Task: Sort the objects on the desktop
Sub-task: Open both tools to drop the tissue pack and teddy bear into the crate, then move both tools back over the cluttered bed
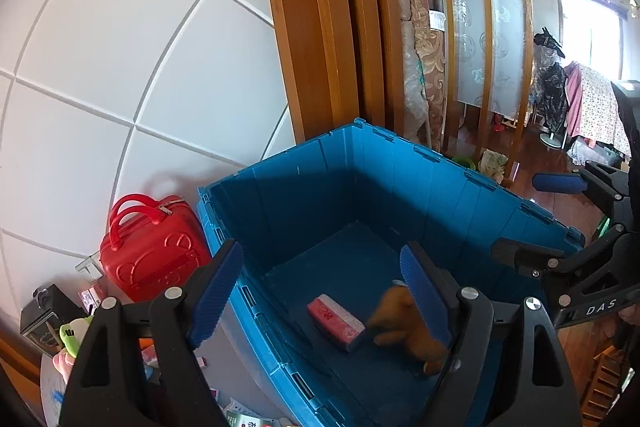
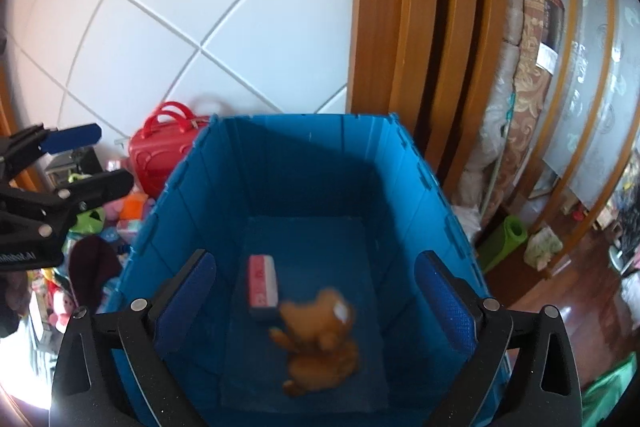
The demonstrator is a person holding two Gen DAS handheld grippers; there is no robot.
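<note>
White tiled wall behind. Right gripper (image 2: 316, 291) and left gripper (image 1: 322, 291) both gape wide, empty, over blue crate (image 2: 192, 187). Inside: brown plush toy (image 2: 320, 339), blurred, and pink box (image 2: 262, 285). Toys (image 2: 128, 211) outside remain unsorted.

Left view: looks from above the bin's (image 1: 360, 163) left rim, facing down and rightward; near; own fingers (image 1: 218, 291) frame the bottom; right gripper (image 1: 536, 223) enters at the right edge
Right view: looks from over the bin's (image 2: 304, 131) near end, facing down along its length toward the tiled wall (image 2: 180, 7); near; left gripper (image 2: 84, 159) enters at the left edge
Shared: bin interior with pink box (image 1: 336, 321) (image 2: 262, 285) and brown plush (image 1: 404, 331) (image 2: 320, 339); red case (image 1: 152, 259) (image 2: 164, 143); door frame (image 1: 312, 27) (image 2: 400, 27)
</note>
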